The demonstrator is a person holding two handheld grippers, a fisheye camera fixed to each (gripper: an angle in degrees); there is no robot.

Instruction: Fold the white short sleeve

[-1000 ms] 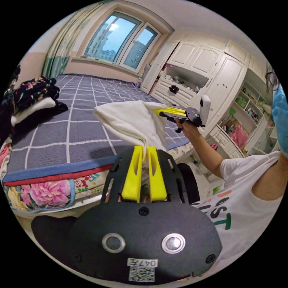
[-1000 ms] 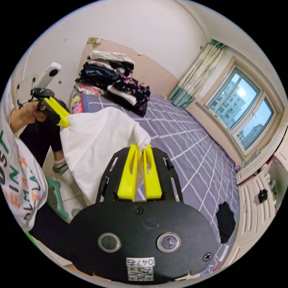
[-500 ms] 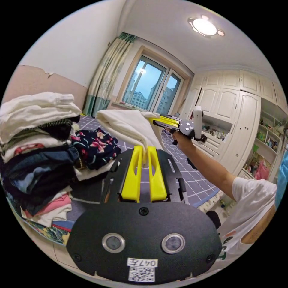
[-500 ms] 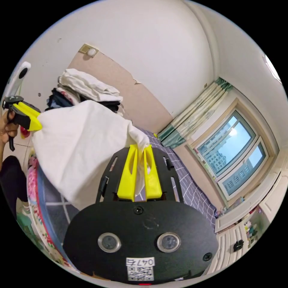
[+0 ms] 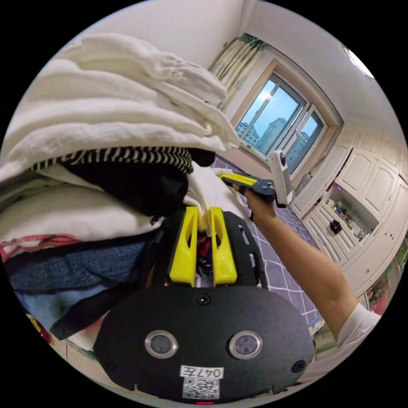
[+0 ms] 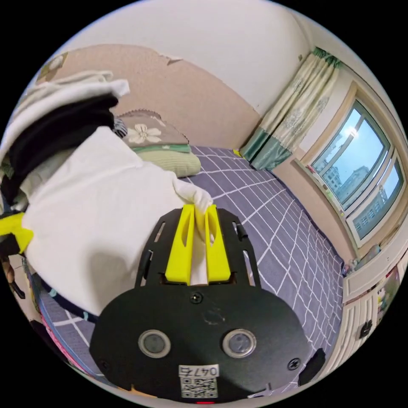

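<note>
The white short sleeve (image 6: 97, 204) hangs folded between my two grippers, close against a tall stack of folded clothes (image 5: 85, 127). In the left gripper view my left gripper (image 5: 203, 211) is shut on one bunched corner of the shirt (image 5: 210, 191), just under the stack's black and striped layers. My right gripper (image 6: 199, 208) is shut on the other corner. The right gripper (image 5: 238, 180) also appears in the left gripper view, held in a hand (image 5: 259, 208). The left gripper's yellow jaw (image 6: 12, 229) peeks out at the shirt's far edge, its tips hidden by cloth.
The bed (image 6: 276, 221) has a purple grid cover, with a green pillow (image 6: 172, 160) and a floral cushion (image 6: 144, 132) at its head. A window (image 6: 357, 165) and curtain (image 6: 289, 123) lie beyond. White cupboards (image 5: 361, 204) stand along the far wall.
Both grippers have carried the shirt from the air over the bed's edge up to the stack of clothes. Both stay shut on their corners.
</note>
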